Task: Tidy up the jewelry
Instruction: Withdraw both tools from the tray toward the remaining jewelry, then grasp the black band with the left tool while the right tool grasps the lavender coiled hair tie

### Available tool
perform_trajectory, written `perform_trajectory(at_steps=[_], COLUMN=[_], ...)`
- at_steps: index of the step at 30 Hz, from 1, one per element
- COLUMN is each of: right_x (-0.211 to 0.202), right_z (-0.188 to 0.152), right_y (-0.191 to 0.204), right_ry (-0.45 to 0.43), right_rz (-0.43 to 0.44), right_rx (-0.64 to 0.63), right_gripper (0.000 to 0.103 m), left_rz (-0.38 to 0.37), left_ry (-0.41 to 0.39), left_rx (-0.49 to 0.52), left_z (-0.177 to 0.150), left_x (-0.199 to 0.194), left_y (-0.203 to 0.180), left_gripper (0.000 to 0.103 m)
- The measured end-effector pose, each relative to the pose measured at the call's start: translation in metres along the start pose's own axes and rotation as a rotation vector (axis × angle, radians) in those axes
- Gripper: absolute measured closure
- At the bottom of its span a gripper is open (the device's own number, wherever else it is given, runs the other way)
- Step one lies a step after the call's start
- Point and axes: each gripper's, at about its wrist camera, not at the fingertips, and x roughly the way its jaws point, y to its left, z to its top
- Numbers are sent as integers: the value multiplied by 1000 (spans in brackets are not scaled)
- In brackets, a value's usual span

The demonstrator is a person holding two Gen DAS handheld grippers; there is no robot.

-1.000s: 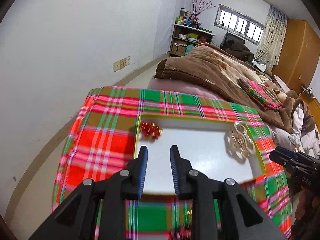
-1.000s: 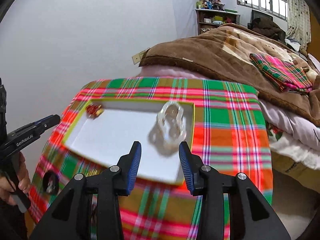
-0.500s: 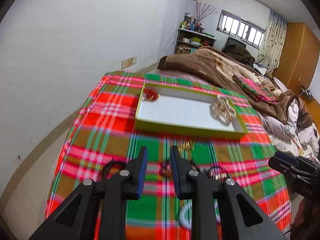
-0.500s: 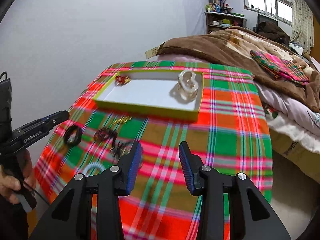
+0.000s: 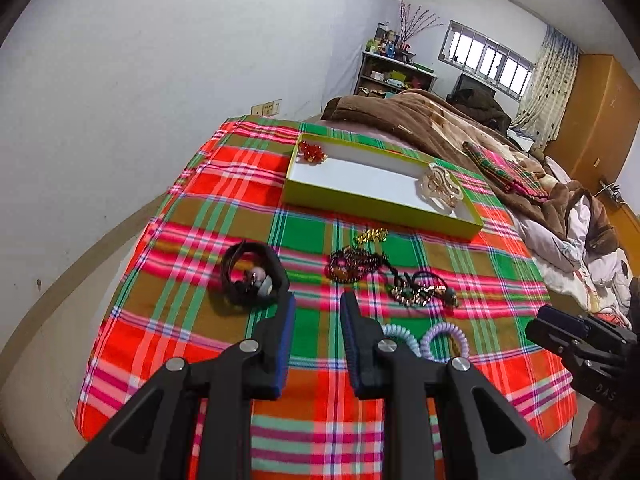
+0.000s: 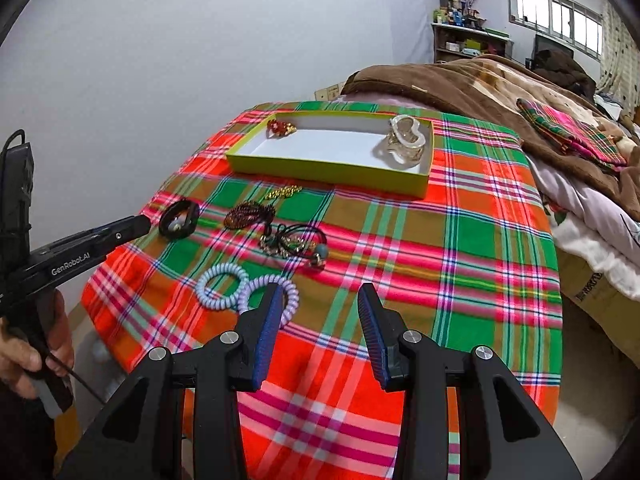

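A yellow-green tray (image 5: 352, 199) (image 6: 320, 168) lies at the far side of the plaid cloth. It holds a red bead piece (image 5: 311, 152) (image 6: 281, 127) and a clear hair claw (image 5: 440, 188) (image 6: 405, 147). In front of it lie a gold chain (image 5: 372, 235), a dark bead bracelet (image 5: 352, 266) (image 6: 248, 214), a black band (image 5: 252, 276) (image 6: 179, 219), a tangle of cords (image 5: 420, 290) (image 6: 296, 244) and two spiral hair ties (image 6: 224, 286) (image 6: 268, 294). My left gripper (image 5: 318, 312) is open and empty above the near cloth. My right gripper (image 6: 318, 300) is open and empty beside the purple tie.
The plaid cloth (image 6: 460, 264) covers a small table set against a bed with a brown blanket (image 6: 480, 80). A white wall (image 5: 160, 80) runs along the left. A shelf (image 5: 392, 76) and a window stand at the far end.
Both grippers have pulled back from over the tray toward the near edge of the table. The loose jewelry in front of the tray has come into view.
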Motion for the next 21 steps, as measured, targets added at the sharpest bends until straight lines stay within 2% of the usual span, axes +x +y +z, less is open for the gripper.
perform_trajectory(at_steps=[16, 21], right_x=[30, 44], right_z=[-1, 1], right_y=[6, 9], right_ry=[62, 86], right_rz=[45, 52], right_rx=[-12, -8], right_gripper=[63, 63], left_rz=[37, 67], left_ry=[30, 42], left_rx=[-76, -104], left_z=[-5, 1], left_x=[13, 22], left_y=[31, 45], left_gripper=[79, 73])
